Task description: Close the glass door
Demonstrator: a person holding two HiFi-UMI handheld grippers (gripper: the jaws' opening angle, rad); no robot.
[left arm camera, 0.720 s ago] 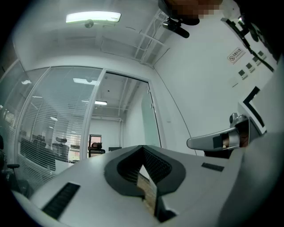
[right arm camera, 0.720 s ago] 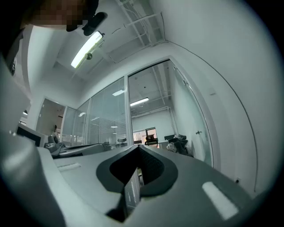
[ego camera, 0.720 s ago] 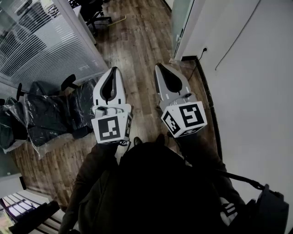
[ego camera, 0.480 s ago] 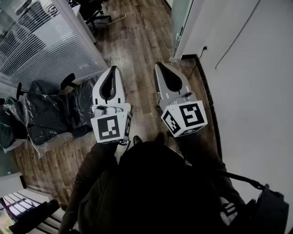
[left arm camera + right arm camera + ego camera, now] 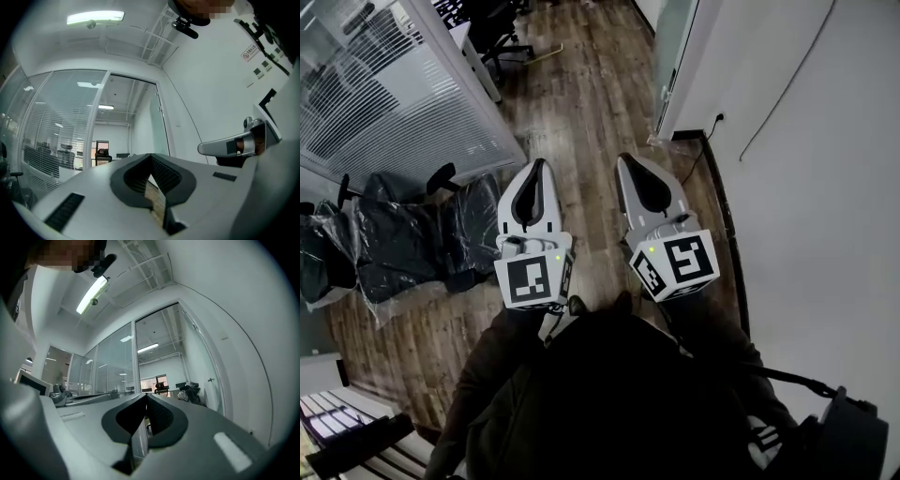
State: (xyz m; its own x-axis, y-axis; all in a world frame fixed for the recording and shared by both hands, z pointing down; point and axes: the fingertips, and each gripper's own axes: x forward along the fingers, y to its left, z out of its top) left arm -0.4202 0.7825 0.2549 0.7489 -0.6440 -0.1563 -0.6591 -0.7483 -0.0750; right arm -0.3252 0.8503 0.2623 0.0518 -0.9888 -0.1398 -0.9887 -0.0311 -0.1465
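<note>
Both grippers have slipped lower in the head view since a moment ago, and the floor ahead has rolled toward us. The wooden floor (image 5: 581,103) runs from the middle out to 12 o'clock. The white wall (image 5: 825,187) takes up the whole 3 o'clock side. A glass partition (image 5: 384,84) with blinds behind it stands at 10 o'clock. The glass door (image 5: 672,47) is up at 12 to 1 o'clock, its pale green pane set against the wall edge, well apart from both grippers and untouched. Over at 9 o'clock there are black chairs (image 5: 403,239) wrapped in clear plastic. The person's dark jacket (image 5: 619,394) fills 6 o'clock. The left gripper (image 5: 539,165) and the right gripper (image 5: 624,159) are side by side, both aimed toward 12 o'clock. On each one the jaws are brought together at the tips with nothing held, and only floor or room shows through the hollow behind them. A thin cable (image 5: 787,84) drops down the wall to a socket (image 5: 719,117) at 2 o'clock. Small green lights (image 5: 557,255) glow on the marker cubes
</note>
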